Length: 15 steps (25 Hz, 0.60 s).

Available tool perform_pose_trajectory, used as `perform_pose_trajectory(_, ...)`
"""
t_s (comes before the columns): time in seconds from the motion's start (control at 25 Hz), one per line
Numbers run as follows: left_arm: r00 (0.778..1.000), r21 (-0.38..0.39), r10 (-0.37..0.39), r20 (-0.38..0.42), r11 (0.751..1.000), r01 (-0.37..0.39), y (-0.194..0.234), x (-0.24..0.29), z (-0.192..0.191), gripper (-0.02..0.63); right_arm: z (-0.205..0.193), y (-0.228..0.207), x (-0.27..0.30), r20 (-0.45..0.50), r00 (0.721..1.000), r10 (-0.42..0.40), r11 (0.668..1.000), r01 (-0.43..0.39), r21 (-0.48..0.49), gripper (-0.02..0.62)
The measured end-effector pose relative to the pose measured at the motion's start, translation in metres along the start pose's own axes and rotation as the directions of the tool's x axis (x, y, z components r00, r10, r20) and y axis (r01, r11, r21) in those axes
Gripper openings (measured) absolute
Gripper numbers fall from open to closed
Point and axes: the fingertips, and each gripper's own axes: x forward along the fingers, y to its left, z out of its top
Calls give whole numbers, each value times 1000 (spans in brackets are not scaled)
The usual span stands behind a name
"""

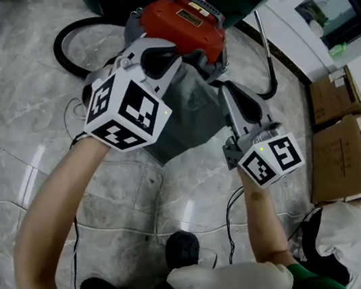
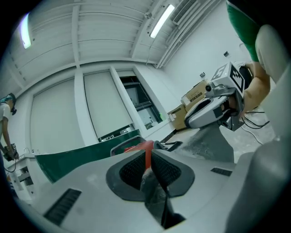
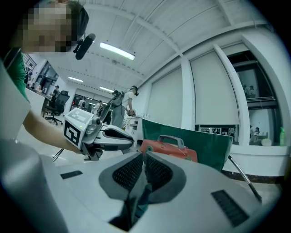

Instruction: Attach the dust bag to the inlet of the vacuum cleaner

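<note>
The grey dust bag [image 1: 186, 115] is held by 2 grippers, left gripper [image 2: 148, 155] and right gripper [image 3: 143, 159], jaws closed on fabric, touching the red vacuum cleaner [image 1: 180, 20].

Right gripper [image 3: 143, 157] in the foreground, jaws pressed together on a thin fold of grey dust bag [image 3: 140, 196]. Just beyond the jaw tips, an orange-red vacuum cleaner [image 3: 170, 150] with a grey handle on top. Behind the vacuum cleaner, a dark green panel [image 3: 207, 139]. Left of the vacuum cleaner, the left gripper [image 3: 130, 142] on a bare forearm. Right of the vacuum cleaner, a slanted metal rod [image 3: 244, 178].
</note>
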Motion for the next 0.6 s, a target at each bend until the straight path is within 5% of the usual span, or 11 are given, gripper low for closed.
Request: perform_pose_trajectory(0.6, 996, -46, -80, 29, 996, 81, -31, 1, -13, 26, -28, 11, 20, -34, 999, -4, 1000, 4, -6, 28)
